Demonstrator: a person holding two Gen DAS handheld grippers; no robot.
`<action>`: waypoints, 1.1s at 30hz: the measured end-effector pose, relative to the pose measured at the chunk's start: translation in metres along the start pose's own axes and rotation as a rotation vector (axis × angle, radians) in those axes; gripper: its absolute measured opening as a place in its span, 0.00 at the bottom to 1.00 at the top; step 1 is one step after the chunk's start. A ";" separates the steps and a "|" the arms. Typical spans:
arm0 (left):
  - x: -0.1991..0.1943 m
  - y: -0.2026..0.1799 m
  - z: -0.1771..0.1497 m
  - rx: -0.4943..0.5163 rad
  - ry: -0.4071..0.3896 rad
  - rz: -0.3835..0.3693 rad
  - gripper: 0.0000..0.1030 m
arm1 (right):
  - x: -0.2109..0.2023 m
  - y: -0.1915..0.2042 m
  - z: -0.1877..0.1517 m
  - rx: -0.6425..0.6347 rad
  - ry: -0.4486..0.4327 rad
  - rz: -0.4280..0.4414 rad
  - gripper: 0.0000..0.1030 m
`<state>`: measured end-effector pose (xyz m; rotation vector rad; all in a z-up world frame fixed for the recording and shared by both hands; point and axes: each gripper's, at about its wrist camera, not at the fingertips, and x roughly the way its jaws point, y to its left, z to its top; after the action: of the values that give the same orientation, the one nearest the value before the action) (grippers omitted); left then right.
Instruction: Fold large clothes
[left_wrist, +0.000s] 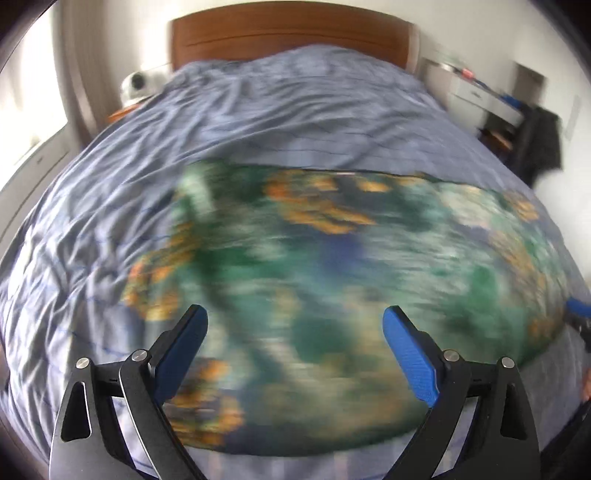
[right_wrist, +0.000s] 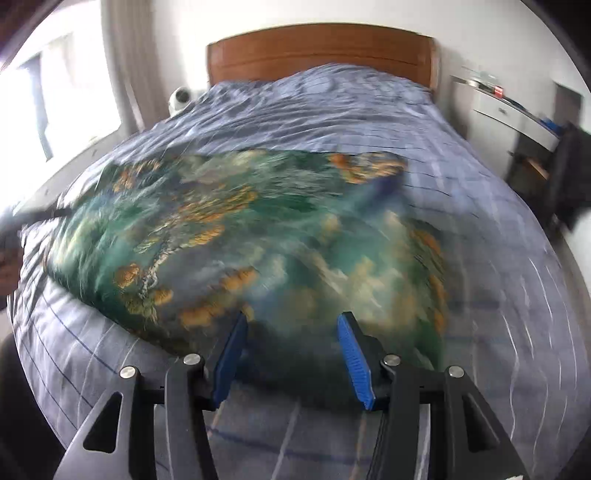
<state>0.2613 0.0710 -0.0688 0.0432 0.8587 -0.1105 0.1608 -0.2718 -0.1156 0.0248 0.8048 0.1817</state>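
A large garment (left_wrist: 314, 258) printed in green, orange, white and blue lies spread flat on the bed; motion blur smears its pattern. In the left wrist view my left gripper (left_wrist: 294, 317) hovers over the garment's near part, its blue pads wide apart with nothing between them. At that view's right edge a blue tip of the other gripper (left_wrist: 578, 307) shows by the garment's right border. In the right wrist view the garment (right_wrist: 229, 236) stretches away to the left, and my right gripper (right_wrist: 292, 320) stands open over its near right corner, no cloth pinched.
The blue-grey striped duvet (left_wrist: 258, 110) covers the whole bed, below a wooden headboard (left_wrist: 288, 33). A white round object (left_wrist: 138, 86) sits at the left bedside. A white dresser (right_wrist: 506, 107) and a dark hanging cloth (left_wrist: 541, 144) stand at the right. A bright window (right_wrist: 33, 107) is at left.
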 end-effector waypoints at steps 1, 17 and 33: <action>-0.002 -0.019 0.006 0.041 -0.013 -0.021 0.94 | -0.009 -0.003 -0.004 0.031 -0.014 0.002 0.51; 0.061 -0.119 0.024 0.232 0.031 0.011 0.94 | -0.068 0.004 -0.066 0.118 -0.049 0.091 0.52; -0.025 -0.152 -0.085 0.353 0.011 -0.078 0.94 | -0.071 0.011 -0.072 0.174 -0.055 0.101 0.52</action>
<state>0.1633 -0.0714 -0.1046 0.3414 0.8443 -0.3341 0.0591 -0.2766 -0.1140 0.2335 0.7627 0.2051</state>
